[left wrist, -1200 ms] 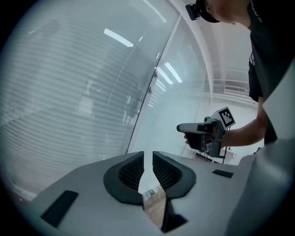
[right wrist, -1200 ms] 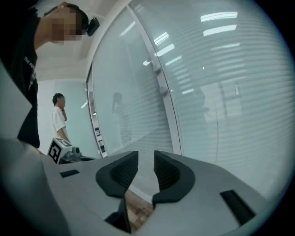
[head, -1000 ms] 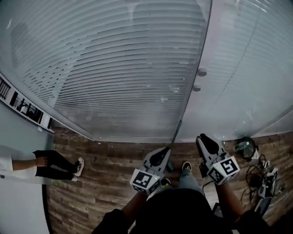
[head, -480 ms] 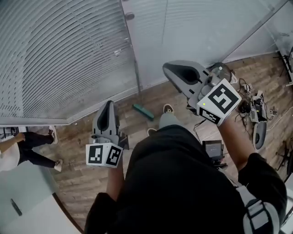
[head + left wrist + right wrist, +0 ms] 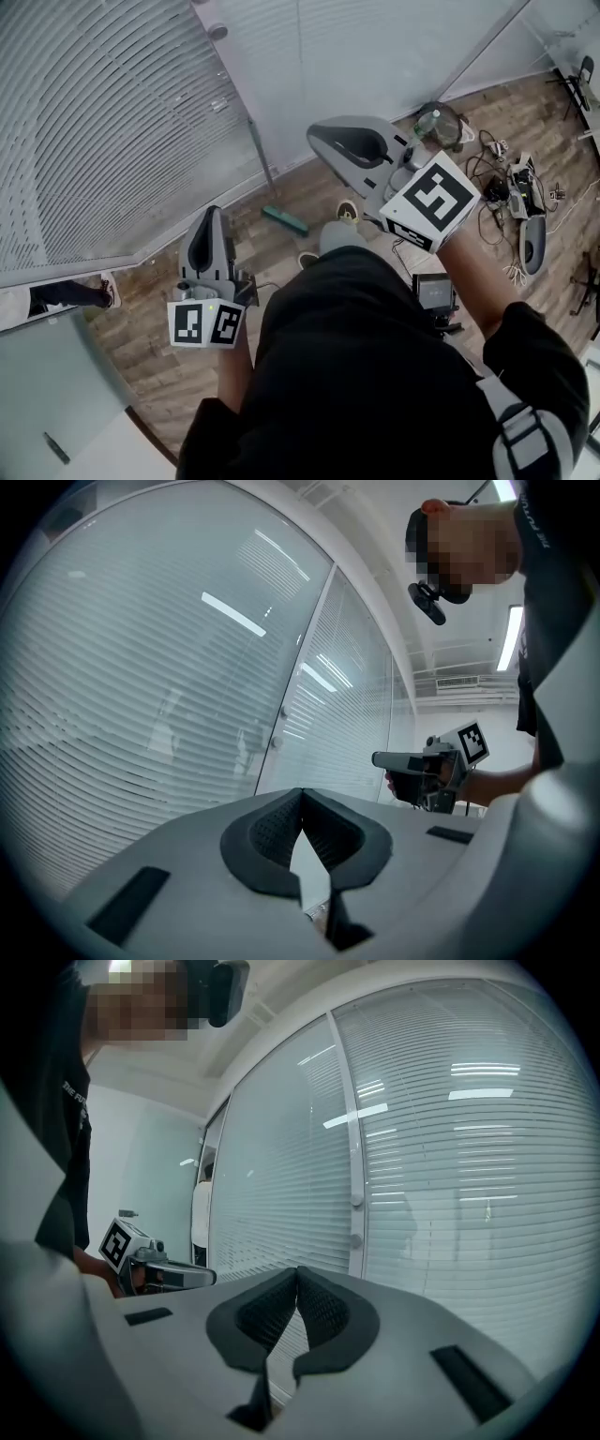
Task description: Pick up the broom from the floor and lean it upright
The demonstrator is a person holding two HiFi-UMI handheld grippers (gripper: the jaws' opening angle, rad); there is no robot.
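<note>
The broom [image 5: 284, 220] stands upright by itself, its green head on the wood floor and its thin handle [image 5: 260, 159] leaning on the glass wall by the door frame. My left gripper [image 5: 210, 214] is held up on my side of the broom, apart from it, its jaws shut on nothing. The right gripper [image 5: 317, 136] is raised higher, to the right of the handle, also shut and empty. Each gripper view looks past closed pads [image 5: 302, 799] [image 5: 298, 1274] at the blinds, and each shows the other gripper [image 5: 412, 761] [image 5: 164, 1274]. The broom shows in neither gripper view.
The glass wall with blinds [image 5: 112, 122] and a glass door with round knobs [image 5: 217, 31] fill the far side. Cables and devices [image 5: 520, 202] and a bag with a bottle [image 5: 439, 122] lie on the floor at right. A second person's legs [image 5: 66, 295] show at left.
Both grippers have come back from the broom's handle and risen towards me. The head view has swung, so the broom now sits left of centre, still leaning on the glass.
</note>
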